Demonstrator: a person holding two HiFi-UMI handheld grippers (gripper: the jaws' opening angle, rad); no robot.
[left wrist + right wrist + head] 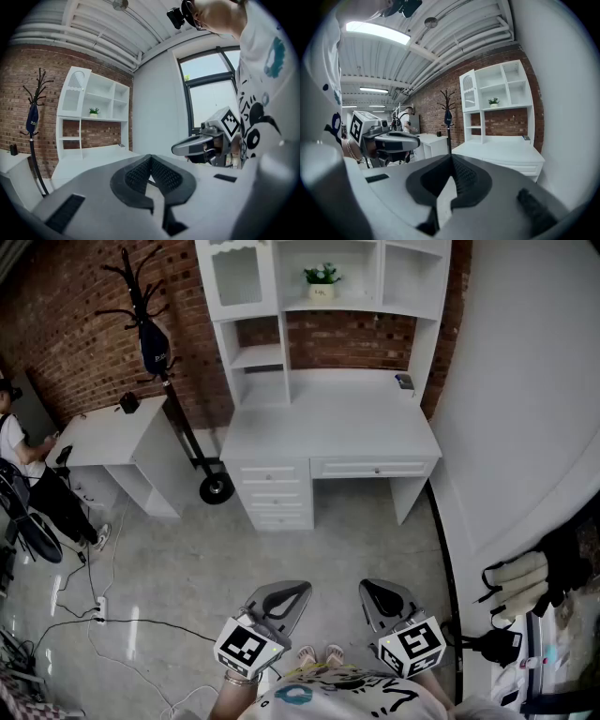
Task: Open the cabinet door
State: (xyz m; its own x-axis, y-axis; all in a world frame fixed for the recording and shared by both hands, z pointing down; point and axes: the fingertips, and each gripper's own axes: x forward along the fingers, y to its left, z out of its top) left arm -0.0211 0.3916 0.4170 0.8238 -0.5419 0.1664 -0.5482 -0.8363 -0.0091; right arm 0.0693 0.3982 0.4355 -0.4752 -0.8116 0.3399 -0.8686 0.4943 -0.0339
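A white desk (328, 423) with a shelf hutch stands against the brick wall, well ahead of me. The hutch's cabinet door (236, 277) is the arched glazed panel at its upper left, and it is closed; it also shows as the cabinet door (75, 93) and the cabinet door (469, 96) in the gripper views. My left gripper (284, 600) and right gripper (382, 598) hang side by side low in the head view, far from the desk. The left gripper (150, 159) and the right gripper (451, 157) each have their jaws together with nothing between them.
A black coat stand (150, 329) stands left of the desk, beside a low white side table (108, 432). A person (28, 474) is at the far left. Cables (94, 615) trail over the concrete floor. A potted plant (322, 282) sits on a shelf. A white wall (525, 409) runs along the right.
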